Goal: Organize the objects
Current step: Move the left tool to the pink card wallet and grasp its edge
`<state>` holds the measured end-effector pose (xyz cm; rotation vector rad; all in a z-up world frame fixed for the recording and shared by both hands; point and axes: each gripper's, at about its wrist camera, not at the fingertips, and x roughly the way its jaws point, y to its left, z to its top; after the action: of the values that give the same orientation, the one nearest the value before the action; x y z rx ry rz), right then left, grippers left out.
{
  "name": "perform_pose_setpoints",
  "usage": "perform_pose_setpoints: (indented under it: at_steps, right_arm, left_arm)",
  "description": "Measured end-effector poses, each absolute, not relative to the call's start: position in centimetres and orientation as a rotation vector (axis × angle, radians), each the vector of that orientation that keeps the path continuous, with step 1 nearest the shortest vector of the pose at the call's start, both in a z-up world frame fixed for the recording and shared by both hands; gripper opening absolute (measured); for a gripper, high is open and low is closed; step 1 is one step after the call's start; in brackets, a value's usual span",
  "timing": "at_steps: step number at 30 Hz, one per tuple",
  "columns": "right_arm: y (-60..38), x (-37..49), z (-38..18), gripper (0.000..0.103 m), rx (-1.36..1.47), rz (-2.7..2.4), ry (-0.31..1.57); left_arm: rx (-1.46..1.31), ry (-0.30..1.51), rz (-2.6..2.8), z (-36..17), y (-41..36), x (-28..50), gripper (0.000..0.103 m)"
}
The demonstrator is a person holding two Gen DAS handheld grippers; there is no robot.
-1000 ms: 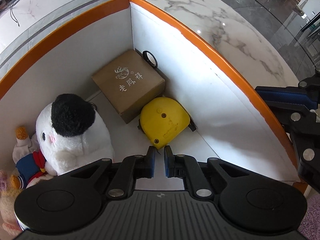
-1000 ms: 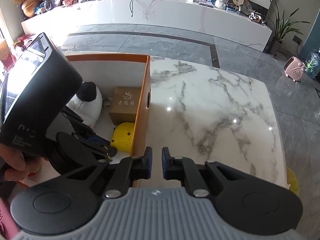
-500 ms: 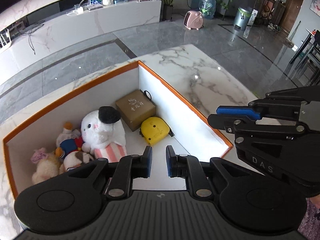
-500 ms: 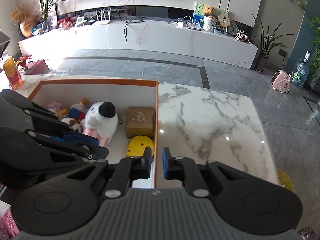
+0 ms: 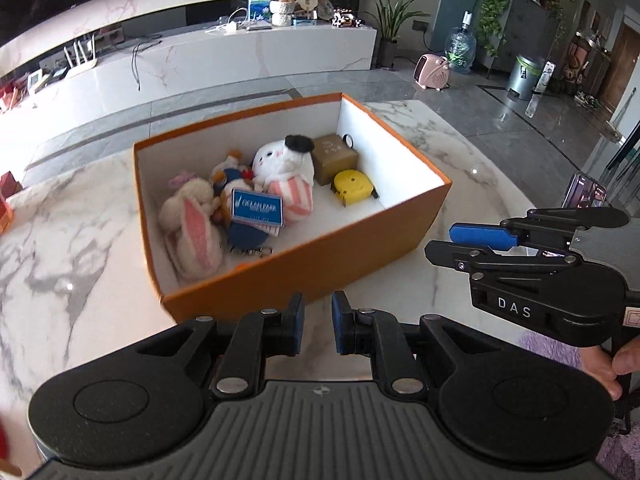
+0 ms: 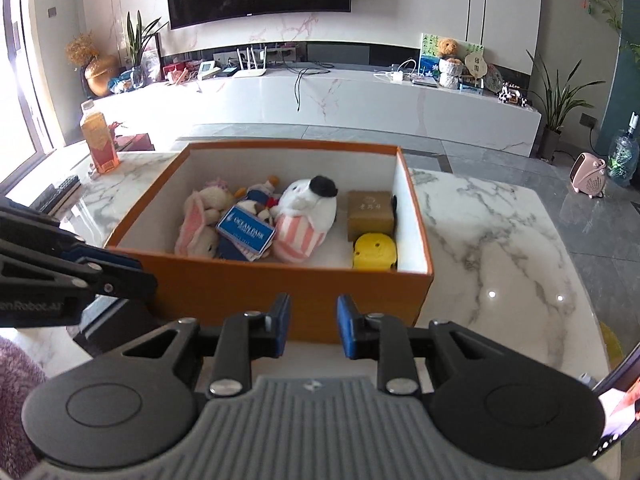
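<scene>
An orange box (image 5: 320,264) stands on the marble table, also in the right wrist view (image 6: 280,284). Inside lie a yellow tape measure (image 5: 353,187) (image 6: 374,251), a brown cardboard box (image 5: 334,158) (image 6: 369,214), a white plush with a black cap (image 5: 284,160) (image 6: 310,204), a pink-eared bunny plush (image 5: 192,228) and a blue-tagged toy (image 5: 256,212). My left gripper (image 5: 317,322) hangs slightly open and empty in front of the box. My right gripper (image 6: 309,330) is slightly open and empty, also near the box's front; it shows at the right in the left wrist view (image 5: 476,240).
An orange juice bottle (image 6: 98,144) stands at the table's far left. A phone (image 5: 584,196) sits at the right table edge. The marble table (image 6: 500,248) extends to the right of the box. A TV bench and floor lie beyond.
Both grippers have pulled up and back out of the box, so the whole box now shows. The jaws of both have opened a little wider. The tape measure stays in the box.
</scene>
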<state>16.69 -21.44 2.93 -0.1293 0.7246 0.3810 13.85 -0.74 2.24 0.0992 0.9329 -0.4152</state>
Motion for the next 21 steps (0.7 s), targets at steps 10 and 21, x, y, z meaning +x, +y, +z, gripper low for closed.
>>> perform_pose_setpoints:
  at_steps: [10,21]
  right_arm:
    - [-21.0,12.5,-3.4,0.033,-0.116,0.424,0.868]
    - [-15.8,9.7,-6.0,0.033,0.016,0.679,1.024]
  left_arm:
    - [0.065,1.084,-0.284,-2.6,3.4,8.9,0.032]
    - [0.049,1.145,-0.179,-6.1,5.7,8.4,0.045]
